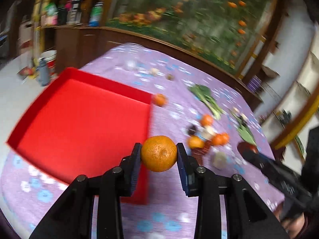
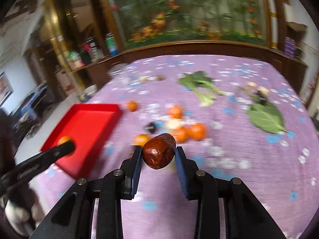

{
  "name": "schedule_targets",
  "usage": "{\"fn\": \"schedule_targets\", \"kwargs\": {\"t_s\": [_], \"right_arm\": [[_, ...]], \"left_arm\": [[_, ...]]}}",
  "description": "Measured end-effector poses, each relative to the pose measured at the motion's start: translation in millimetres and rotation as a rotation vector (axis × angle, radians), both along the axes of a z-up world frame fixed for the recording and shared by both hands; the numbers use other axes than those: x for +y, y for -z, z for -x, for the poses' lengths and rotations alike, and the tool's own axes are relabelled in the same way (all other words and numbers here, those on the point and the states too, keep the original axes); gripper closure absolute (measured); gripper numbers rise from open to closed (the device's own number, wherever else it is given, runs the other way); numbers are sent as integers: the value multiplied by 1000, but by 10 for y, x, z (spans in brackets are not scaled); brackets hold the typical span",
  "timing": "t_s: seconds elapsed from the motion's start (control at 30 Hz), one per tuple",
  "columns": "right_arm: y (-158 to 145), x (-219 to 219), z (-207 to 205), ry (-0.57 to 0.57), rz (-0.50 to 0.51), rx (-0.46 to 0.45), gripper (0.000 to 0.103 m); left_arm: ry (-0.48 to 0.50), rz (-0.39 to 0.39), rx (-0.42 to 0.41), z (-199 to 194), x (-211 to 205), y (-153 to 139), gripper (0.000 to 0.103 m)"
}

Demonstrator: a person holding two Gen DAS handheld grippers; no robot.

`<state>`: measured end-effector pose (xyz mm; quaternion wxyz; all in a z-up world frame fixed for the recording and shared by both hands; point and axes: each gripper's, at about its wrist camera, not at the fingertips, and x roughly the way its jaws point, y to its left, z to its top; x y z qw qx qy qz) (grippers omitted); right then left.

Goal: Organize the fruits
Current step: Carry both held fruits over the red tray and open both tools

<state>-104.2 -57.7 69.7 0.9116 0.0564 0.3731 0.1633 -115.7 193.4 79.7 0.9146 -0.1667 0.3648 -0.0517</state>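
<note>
Left wrist view: left gripper (image 1: 159, 153), its two fingers clamped on an orange (image 1: 159, 153) at the tips, one finger on each side.
Orange: held above the near right edge of the red tray (image 1: 83, 119), clear of the purple flowered cloth (image 1: 171, 215).
Red tray: ahead and to the left of the left gripper, its floor bare.
Loose fruit: one small orange (image 1: 159, 99) just beyond the tray's far right corner; more oranges (image 1: 207, 119) in a cluster ahead and to the right of the left gripper.
Greens: a leafy stalk (image 1: 205, 97) farther ahead on the right, blurred.
Right wrist view: right gripper (image 2: 159, 154), its fingers clamped on a dark reddish-brown date (image 2: 159, 151), which sits tilted between the tips.
Date: held above the cloth, with the cluster of oranges (image 2: 196, 131) just beyond it.
Tray from this side: ahead and to the left of the right gripper; the left gripper and its orange hang over the tray's near part.
Leaves: a flat green leaf (image 2: 266, 117) ahead on the right; a second stalk (image 2: 201, 88) farther back, near the middle.
</note>
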Motion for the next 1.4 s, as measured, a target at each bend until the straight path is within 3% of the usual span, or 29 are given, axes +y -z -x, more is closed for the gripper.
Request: {"fn": "schedule_targets", "kwargs": {"t_s": [0.33,0.6,0.77,0.87,0.9,0.93,1.0,1.2,1.4], "right_arm": [[166,1075,-153,-249,-54,83,67],[395,1699,-248,-349,-23,137,66],[569,1919,-329,-365,15,166,66],[589,1959,-377,-368,22,161,66],[582,1962,-380,-369,20,158,65],[573,1958,-380,-373,14,154,59],[549,1931,-363,-370,5,145,51],[439,1653,-233,-353,-11,104,50],[438,873,-177,-219,-61,104,45]], "left_arm": [[-191,8,45,-129,791,231,70],[-203,32,81,-146,1021,426,69],[-205,40,74,-132,1062,400,69],[-213,51,76,-131,1109,386,66],[-219,56,77,-126,1123,377,59],[-227,63,78,-125,1144,367,50],[-252,79,75,-119,1199,337,46],[-264,111,61,-81,1233,215,39],[-217,97,60,-156,1000,140,37]]}}
